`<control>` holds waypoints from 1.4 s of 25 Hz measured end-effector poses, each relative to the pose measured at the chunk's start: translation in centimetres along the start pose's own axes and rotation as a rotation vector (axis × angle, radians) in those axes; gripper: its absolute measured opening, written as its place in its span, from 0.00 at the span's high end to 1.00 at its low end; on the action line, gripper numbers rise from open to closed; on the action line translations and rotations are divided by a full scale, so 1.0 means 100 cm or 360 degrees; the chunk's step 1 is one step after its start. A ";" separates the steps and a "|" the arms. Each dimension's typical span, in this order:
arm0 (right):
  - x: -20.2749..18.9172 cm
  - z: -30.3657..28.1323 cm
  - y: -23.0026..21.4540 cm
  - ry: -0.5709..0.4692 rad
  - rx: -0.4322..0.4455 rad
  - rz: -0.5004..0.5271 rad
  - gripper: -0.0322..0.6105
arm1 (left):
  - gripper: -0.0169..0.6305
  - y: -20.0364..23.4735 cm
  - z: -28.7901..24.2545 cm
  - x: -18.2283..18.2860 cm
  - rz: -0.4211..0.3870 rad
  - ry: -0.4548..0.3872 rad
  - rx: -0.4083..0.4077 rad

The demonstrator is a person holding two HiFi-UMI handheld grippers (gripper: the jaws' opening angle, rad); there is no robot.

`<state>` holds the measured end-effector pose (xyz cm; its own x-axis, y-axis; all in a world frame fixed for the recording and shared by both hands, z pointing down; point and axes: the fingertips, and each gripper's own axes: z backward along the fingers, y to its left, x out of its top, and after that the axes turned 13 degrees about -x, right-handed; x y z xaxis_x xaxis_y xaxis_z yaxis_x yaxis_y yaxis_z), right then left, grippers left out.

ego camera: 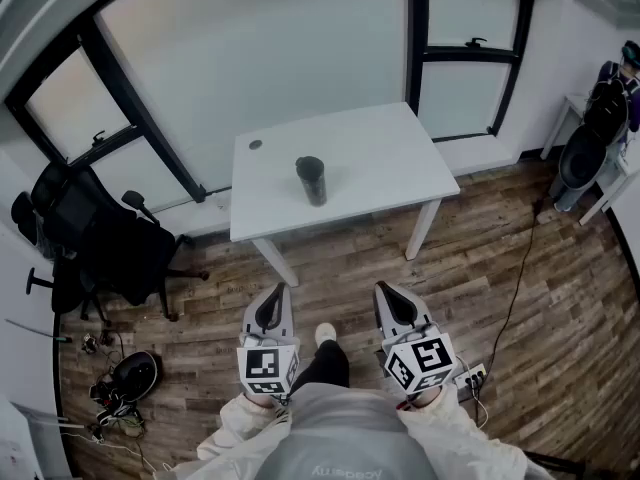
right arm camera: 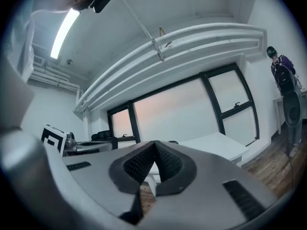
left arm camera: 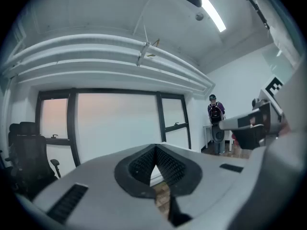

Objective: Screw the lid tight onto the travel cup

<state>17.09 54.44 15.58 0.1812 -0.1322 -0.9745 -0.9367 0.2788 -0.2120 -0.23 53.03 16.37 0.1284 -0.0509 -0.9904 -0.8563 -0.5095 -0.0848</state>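
Left hand-held gripper [ego camera: 281, 290] and right hand-held gripper [ego camera: 384, 290] are closed, empty, well apart from the travel cup [ego camera: 311, 180].

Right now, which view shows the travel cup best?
The head view: the travel cup stands whole on the white table. The left gripper view misses it; the right gripper view gives at most a dark sliver.
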 end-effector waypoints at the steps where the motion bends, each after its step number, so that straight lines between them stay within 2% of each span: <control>1: -0.003 -0.012 -0.002 0.0003 -0.0008 -0.0002 0.92 | 0.97 0.008 -0.010 -0.002 -0.0003 -0.0002 -0.0004; 8: -0.012 -0.126 -0.010 0.0033 -0.0050 0.0017 0.92 | 0.97 0.086 -0.099 -0.021 -0.0009 -0.0011 -0.0051; 11: -0.008 -0.197 -0.016 0.0048 -0.0070 0.0023 0.92 | 0.97 0.132 -0.153 -0.025 -0.0007 -0.0035 -0.0086; 15: 0.012 -0.311 -0.014 0.0058 -0.0071 0.0071 0.92 | 0.97 0.213 -0.228 -0.021 -0.0094 -0.0078 -0.0132; 20: 0.014 -0.423 -0.021 0.0092 -0.0133 0.0089 0.92 | 0.97 0.287 -0.302 -0.043 0.0013 -0.0007 -0.0236; 27: 0.008 -0.487 -0.043 0.0196 -0.0203 0.0093 0.92 | 0.97 0.327 -0.362 -0.062 0.0038 0.0055 -0.0278; 35: 0.010 -0.521 -0.053 0.0227 -0.0080 0.0078 0.92 | 0.97 0.332 -0.382 -0.066 0.0075 0.0137 -0.0197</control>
<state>6.61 3.26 19.55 0.0941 -0.2543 -0.9625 -0.9577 0.2409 -0.1573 -10.34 3.62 24.27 0.1367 -0.1480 -0.9795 -0.7947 -0.6066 -0.0192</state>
